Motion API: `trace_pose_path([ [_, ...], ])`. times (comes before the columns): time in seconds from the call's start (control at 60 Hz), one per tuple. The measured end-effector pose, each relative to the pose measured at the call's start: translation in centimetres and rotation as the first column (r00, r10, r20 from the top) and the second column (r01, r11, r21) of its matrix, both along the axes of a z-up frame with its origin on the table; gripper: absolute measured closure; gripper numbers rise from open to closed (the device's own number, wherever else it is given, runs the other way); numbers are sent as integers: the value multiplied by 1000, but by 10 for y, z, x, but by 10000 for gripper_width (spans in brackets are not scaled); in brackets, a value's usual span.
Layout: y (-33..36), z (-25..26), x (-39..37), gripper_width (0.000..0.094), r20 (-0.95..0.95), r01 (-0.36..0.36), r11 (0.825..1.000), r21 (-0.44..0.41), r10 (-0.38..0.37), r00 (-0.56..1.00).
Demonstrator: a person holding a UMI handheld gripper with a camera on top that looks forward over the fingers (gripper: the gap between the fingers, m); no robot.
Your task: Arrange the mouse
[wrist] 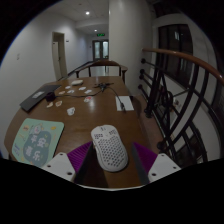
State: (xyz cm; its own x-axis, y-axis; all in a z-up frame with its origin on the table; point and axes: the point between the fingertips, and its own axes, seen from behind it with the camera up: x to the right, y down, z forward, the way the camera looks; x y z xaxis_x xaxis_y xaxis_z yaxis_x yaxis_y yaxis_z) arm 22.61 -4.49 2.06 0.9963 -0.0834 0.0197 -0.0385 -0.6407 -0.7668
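Lying on the brown wooden table point(70, 118), a white mouse point(107, 147) with a honeycomb-perforated shell sits between the two fingers of the gripper point(107, 162); its long axis runs roughly away from the gripper, slightly slanted, and its near end reaches down between the fingertips. The fingers stand apart; the purple pads point(76, 157) flank the mouse on either side, and a visible strip of table shows between each pad and the shell, so the mouse rests on the table on its own with nothing pressing on it.

To the left of the fingers, close by, lies a pale green mat point(37, 138) printed with round shapes; its near corner comes close to the left finger. Further ahead and to the left, a dark laptop point(35, 97) rests flat near the table's far left edge; beside it, beyond the mat, a few small light items point(73, 91) are scattered over the middle of the table, too small to tell apart. Ahead and to the right of the mouse, a sheet of white paper point(124, 102) lies near the table's right edge.

Beyond the table's far end stand dark chairs point(112, 70); to the right of the fingers a curved railing point(185, 85) with a reddish top rail runs alongside the table; well beyond everything, a corridor with white walls holds a door point(61, 55) on the left and a green sign point(100, 31) high up.
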Motion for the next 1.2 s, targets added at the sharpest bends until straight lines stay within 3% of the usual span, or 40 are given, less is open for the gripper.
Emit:
trace_pose_path([
  [0.283, 5, 22, -8, 549, 23, 79, 996, 37, -80, 997],
  [0.4, -12, 37, -17, 599, 23, 152, 987, 44, -153, 988],
  [0.483, -21, 97, -51, 601, 18, 177, 977, 117, -180, 983],
  [0.617, -13, 219, -166, 587, 43, 63, 952, 299, -80, 996],
  [0.683, -13, 229, -231, 576, 31, 2, 942, 336, -13, 999],
  [0.75, -15, 217, -307, 578, 0, -63, 948, 311, 66, 998],
  [0.817, -19, 166, -352, 577, -14, -107, 964, 244, 114, 993],
  [0.9, -30, 96, -378, 581, -21, -110, 986, 122, 113, 993],
  [1.017, -41, 38, -371, 571, 0, -49, 998, 25, 49, 999],
  [1.05, -36, 39, -369, 573, 16, -47, 997, 58, 47, 999],
  [1.15, -36, 34, -372, 575, 35, -46, 998, 42, 44, 998],
  [1.2, -38, 35, -366, 493, 44, -66, 998, 22, 65, 997],
])
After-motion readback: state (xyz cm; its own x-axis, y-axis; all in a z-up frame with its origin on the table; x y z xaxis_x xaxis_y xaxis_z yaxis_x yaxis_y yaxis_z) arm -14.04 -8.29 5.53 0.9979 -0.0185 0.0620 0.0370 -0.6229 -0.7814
